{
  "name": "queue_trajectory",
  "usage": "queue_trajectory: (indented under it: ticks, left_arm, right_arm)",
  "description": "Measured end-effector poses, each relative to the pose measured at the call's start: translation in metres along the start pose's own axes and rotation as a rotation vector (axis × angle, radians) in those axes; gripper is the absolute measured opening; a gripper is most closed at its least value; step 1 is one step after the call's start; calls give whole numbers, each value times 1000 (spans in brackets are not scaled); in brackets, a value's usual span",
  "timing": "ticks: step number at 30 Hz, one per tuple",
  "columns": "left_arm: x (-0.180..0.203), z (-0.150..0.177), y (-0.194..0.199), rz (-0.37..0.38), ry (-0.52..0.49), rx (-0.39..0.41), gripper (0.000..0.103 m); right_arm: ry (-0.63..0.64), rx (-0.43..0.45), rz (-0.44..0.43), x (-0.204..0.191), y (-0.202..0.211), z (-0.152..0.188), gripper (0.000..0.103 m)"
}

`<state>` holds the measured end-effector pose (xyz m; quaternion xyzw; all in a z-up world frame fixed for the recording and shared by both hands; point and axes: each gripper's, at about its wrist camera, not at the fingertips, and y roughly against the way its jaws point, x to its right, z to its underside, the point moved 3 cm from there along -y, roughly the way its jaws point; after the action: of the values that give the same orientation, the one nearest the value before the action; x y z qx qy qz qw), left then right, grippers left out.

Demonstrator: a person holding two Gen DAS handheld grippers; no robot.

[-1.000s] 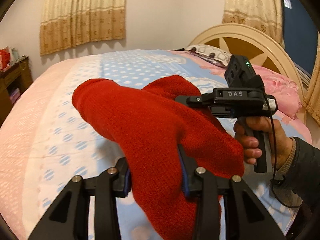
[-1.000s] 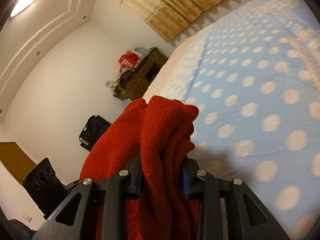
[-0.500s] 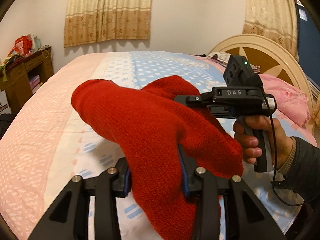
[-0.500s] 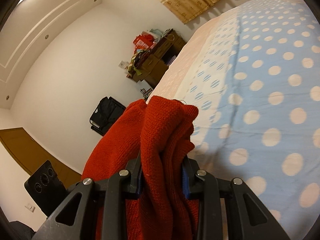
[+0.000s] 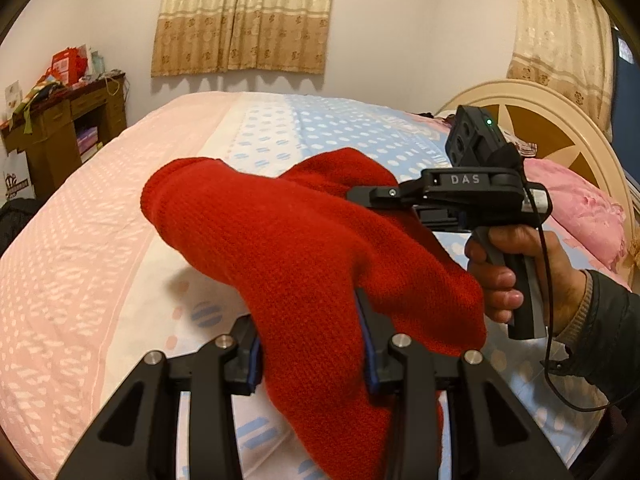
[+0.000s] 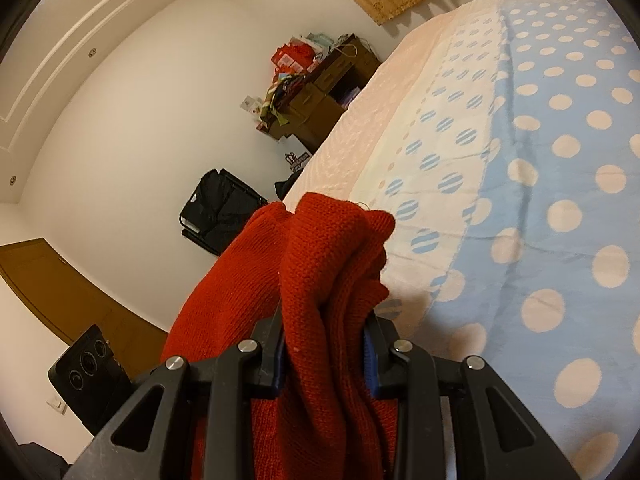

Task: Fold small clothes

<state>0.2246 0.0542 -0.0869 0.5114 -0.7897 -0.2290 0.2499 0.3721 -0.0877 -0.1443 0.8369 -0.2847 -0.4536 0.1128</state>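
Through the left wrist camera, the left tongs (image 5: 310, 346) were pinching a red knit garment (image 5: 288, 248), its fabric bunched between the blue-padded fingers (image 5: 367, 344) and held up above the bed (image 5: 72, 264). The garment stretched across to the right tongs (image 5: 360, 194), which gripped its far edge near the top; the exact closure there was hidden by cloth. A right hand (image 5: 520, 272) held that tool's handle, and a black cable (image 5: 548, 320) hung from it. The bed's cover was pink on one side and blue with pale dots on the other. A pink pillow (image 5: 580, 216) lay by the cream headboard (image 5: 560, 120). Beige curtains (image 5: 244, 16) hung on the far wall, and a cluttered wooden desk (image 5: 68, 124) stood beside the bed.

Through the right wrist camera, the right tongs (image 6: 324, 354) were clamped on a thick fold of the red knit garment (image 6: 320, 264), which rose between the fingers (image 6: 276, 354) and drooped toward the left. Beneath it lay the dotted bed (image 6: 560, 200). The cluttered wooden desk (image 6: 320, 96) stood by the white wall, with a black bag (image 6: 218, 210) on the floor nearby.
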Motion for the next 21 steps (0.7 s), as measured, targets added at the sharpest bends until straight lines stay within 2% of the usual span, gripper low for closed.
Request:
queue_trajectory:
  ticks: [21]
  left_arm:
    - [-23, 32, -1, -13, 65, -43, 39]
  right_arm:
    - [-2, -92, 28, 5, -55, 9, 30]
